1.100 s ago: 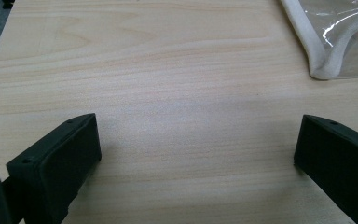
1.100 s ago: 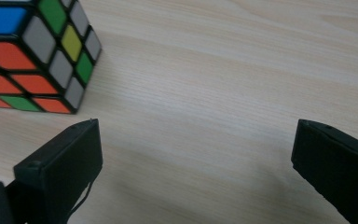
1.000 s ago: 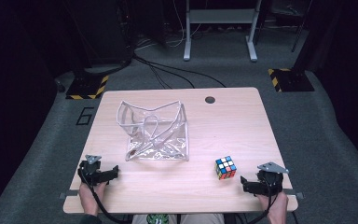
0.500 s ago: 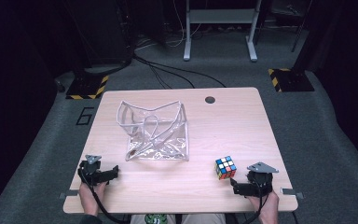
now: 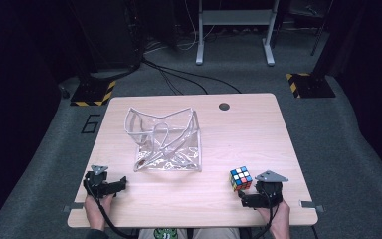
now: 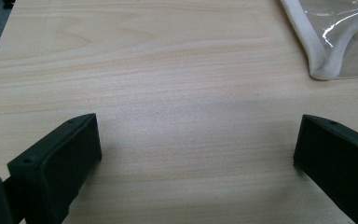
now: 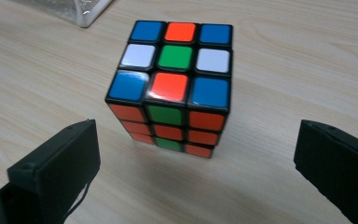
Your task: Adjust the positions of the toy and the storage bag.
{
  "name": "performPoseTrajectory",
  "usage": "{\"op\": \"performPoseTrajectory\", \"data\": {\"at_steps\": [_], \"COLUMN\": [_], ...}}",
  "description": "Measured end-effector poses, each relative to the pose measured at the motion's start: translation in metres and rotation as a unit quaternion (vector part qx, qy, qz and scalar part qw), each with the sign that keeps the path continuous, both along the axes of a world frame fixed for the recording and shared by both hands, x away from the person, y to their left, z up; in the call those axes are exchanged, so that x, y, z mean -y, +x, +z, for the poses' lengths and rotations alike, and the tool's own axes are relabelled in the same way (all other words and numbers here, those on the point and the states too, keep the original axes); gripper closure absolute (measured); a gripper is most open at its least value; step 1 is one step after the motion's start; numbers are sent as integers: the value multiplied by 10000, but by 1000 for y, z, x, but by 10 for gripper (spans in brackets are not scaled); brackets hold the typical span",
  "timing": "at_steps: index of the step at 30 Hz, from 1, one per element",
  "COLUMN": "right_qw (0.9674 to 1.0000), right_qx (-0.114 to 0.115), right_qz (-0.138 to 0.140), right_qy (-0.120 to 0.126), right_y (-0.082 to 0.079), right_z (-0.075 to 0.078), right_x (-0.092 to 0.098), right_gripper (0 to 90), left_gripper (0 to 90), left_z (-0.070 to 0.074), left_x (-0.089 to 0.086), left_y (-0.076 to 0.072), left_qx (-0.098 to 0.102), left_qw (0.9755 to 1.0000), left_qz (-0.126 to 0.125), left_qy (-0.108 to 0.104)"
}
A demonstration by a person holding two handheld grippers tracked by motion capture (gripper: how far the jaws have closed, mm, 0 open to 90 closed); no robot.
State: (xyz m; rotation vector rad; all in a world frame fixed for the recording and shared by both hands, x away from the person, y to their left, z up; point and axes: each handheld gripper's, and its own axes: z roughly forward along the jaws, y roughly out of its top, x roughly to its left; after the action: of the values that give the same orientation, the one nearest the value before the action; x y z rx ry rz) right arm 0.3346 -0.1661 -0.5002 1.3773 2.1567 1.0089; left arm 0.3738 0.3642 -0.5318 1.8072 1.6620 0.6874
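Note:
A scrambled puzzle cube (image 5: 241, 179) sits on the wooden table (image 5: 243, 132) at the front right. In the right gripper view the cube (image 7: 172, 84) stands just ahead of my right gripper (image 7: 196, 154), whose jaws are spread wide and touch nothing. In the high view the right gripper (image 5: 246, 199) lies right behind the cube, angled left. A clear plastic bag (image 5: 165, 142) with white trim stands open at the table's middle. My left gripper (image 5: 122, 183) rests at the front left, open over bare wood (image 6: 196, 149), with the bag's white edge (image 6: 321, 51) ahead to the right.
A round cable hole (image 5: 224, 106) marks the table's far edge. Black stands and cables cover the floor beyond. A corner of the bag (image 7: 81, 9) shows past the cube. Bare wood lies between the two grippers along the front edge.
My right gripper has slid left along the front edge and turned, so it now sits close behind the cube. The left gripper, bag and cube have stayed put.

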Motion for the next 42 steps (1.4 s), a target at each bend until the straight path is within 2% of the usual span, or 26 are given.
{"op": "performPoseTrajectory", "data": {"at_steps": [13, 22, 23, 24, 25, 28, 29, 33, 36, 38, 42], "right_qw": [9997, 9999, 9999, 9999, 9998, 9998, 9998, 9997, 9995, 9995, 9996], "right_qx": [-81, -105, -151, -151, -144, -142, -135, -177, -192, -122, -111], "right_qz": [201, 90, -4, -4, -10, -83, -110, -122, -152, -171, -170], "right_qy": [-62, -65, -83, -83, -96, -91, -115, -138, -193, -219, -192], "right_y": [15, 27, 30, 30, 31, 31, 31, 31, 31, 30, 29], "right_z": [1, 0, -1, -1, -2, -2, -2, -1, -1, -1, -1], "right_x": [-23, -27, -28, -28, -28, -28, -27, -28, -28, -28, -27], "right_gripper": [0, 0, 43, 43, 118, 160, 222, 307, 323, 330, 332], "left_gripper": [5, 5, 5, 5, 6, 6, 7, 7, 7, 7, 8], "left_z": [0, 0, 0, 0, 0, 0, 0, 0, 0, 0, 0], "left_x": [0, 0, 0, 0, 0, 0, 0, 0, 0, 0, 0], "left_y": [0, 0, 0, 0, 0, 0, 0, 0, 0, 0, 0], "left_qx": [-10, -12, -10, -12, -12, -11, -9, -11, -8, -6, -12], "left_qw": [10000, 10000, 10000, 10000, 10000, 10000, 10000, 10000, 10000, 10000, 10000], "left_qz": [-1, -1, -1, -1, -2, -8, -10, -9, -10, -10, -9], "left_qy": [-1, -2, -2, -3, -2, 0, 1, 0, 0, -3, -2]}}
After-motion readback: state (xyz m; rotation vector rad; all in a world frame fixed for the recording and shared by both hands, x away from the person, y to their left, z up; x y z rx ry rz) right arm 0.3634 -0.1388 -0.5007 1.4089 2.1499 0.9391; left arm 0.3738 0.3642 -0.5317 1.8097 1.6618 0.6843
